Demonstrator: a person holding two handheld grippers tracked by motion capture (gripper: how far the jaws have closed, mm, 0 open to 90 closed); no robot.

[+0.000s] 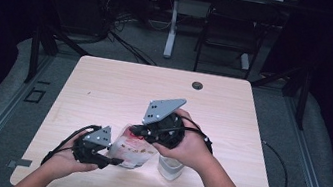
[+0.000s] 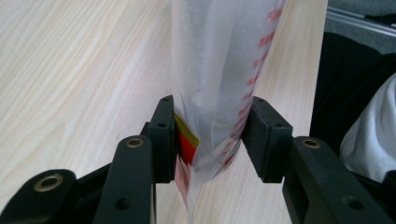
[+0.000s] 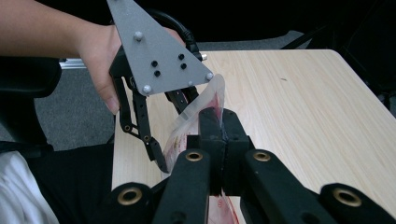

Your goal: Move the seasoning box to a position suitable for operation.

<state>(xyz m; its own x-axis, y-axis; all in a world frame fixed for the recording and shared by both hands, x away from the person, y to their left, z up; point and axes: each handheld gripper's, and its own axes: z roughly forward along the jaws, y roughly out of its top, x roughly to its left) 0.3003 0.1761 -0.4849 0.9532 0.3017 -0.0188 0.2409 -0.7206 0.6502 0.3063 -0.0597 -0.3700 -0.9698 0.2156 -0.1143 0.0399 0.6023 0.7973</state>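
A clear plastic bag (image 1: 133, 149) with red print hangs between both grippers above the table's near side. My left gripper (image 1: 116, 160) holds it from the left; in the left gripper view its pads press both sides of the puffed bag (image 2: 219, 70), with a red and yellow piece inside by one pad (image 2: 164, 135). My right gripper (image 1: 141, 131) pinches the bag's upper edge. In the right gripper view its jaws (image 3: 219, 123) are shut on the film (image 3: 201, 116), and the left gripper (image 3: 175, 128) with its grey plate stands just beyond.
A white cup-like container (image 1: 170, 169) stands on the light wooden table (image 1: 121, 81) under the right hand, near the front edge. A cable hole (image 1: 197, 85) sits at the table's far side. A chair (image 1: 230, 28) and a desk leg stand beyond.
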